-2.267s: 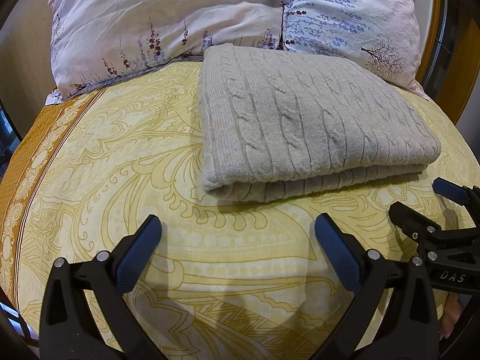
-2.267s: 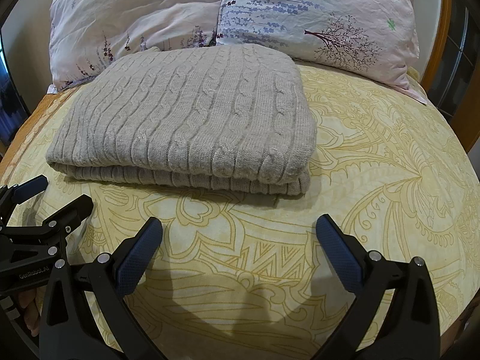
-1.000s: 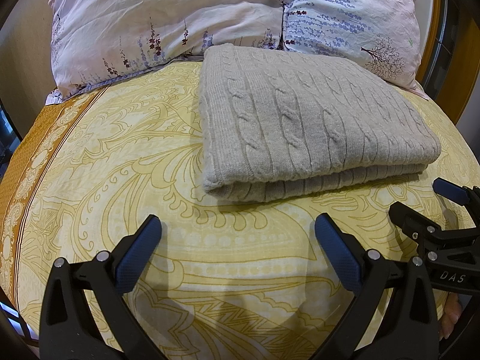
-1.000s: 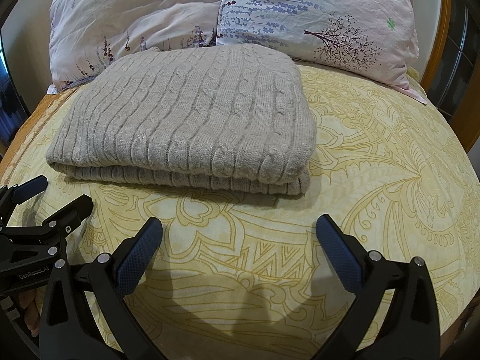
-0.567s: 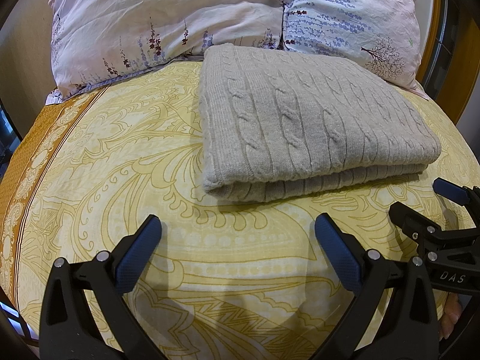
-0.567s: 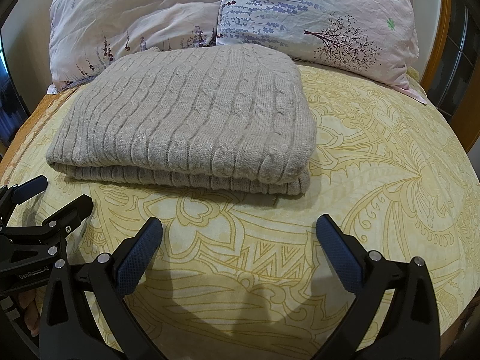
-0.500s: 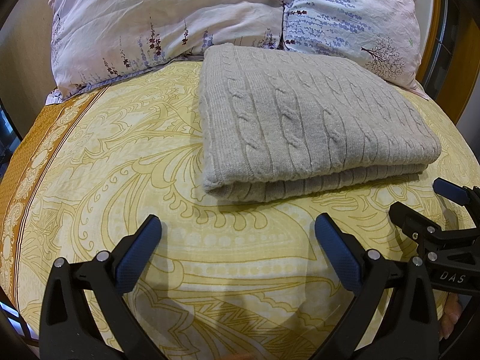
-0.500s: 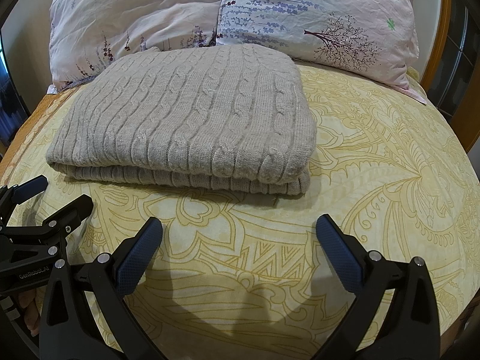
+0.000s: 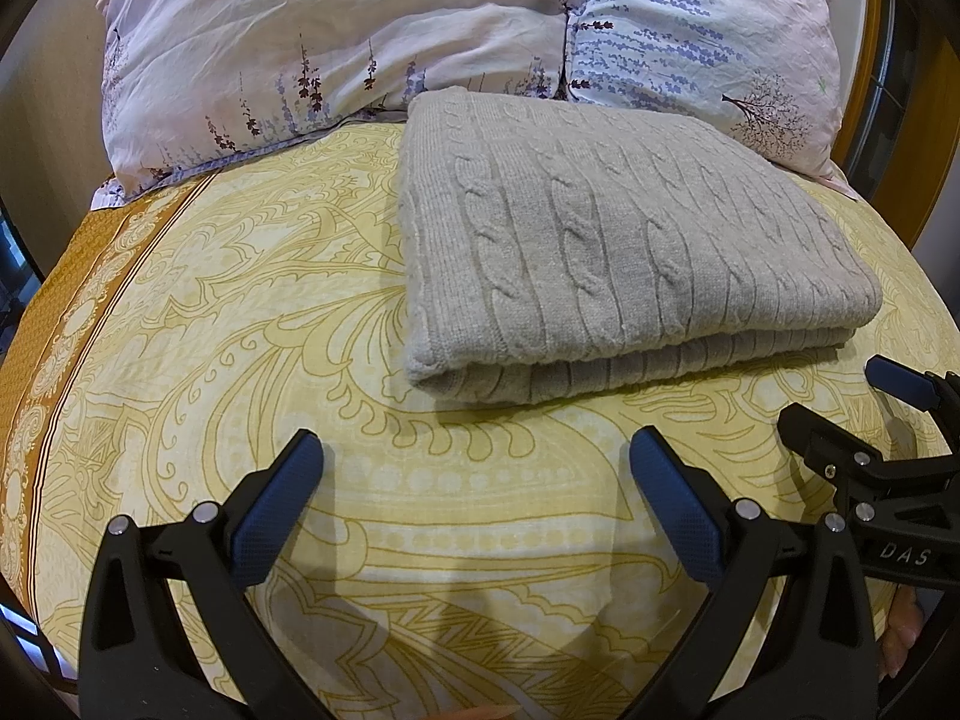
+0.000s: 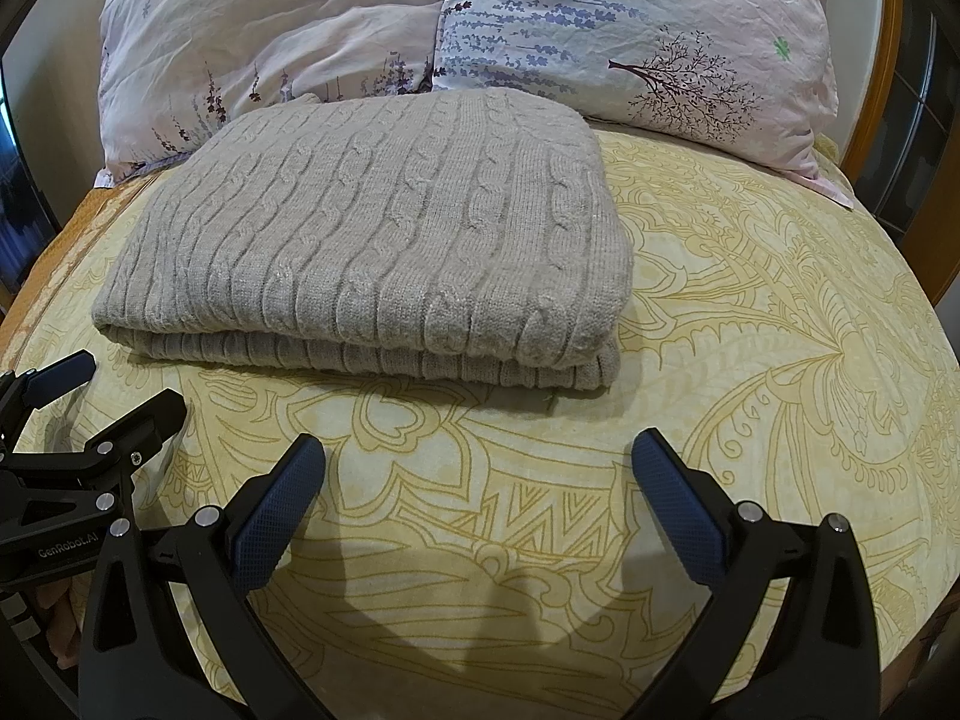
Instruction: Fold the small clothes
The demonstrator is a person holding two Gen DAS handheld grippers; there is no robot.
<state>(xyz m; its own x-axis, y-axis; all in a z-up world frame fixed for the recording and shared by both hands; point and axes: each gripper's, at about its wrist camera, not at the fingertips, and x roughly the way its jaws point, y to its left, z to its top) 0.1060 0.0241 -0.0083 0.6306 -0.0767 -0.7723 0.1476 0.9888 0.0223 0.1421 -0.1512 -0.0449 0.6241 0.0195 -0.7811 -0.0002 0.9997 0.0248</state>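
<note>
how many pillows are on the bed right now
2. The pink floral pillow lies at the head of the bed on the left; the pale blue lavender-print pillow lies beside it on the right. Both sit behind the folded grey sweater, which may hide more.

I see a pale grey cable-knit sweater (image 9: 624, 252) on a yellow bedspread (image 9: 252, 324) with golden paisley outlines and an orange-brown border band. Behind it are a pink pillow (image 9: 336, 42) with purple flower sprigs and a pale blue pillow (image 10: 636, 30) printed with lavender and dark trees. My grippers' pads (image 10: 672, 510) are dark blue on black frames.
</note>
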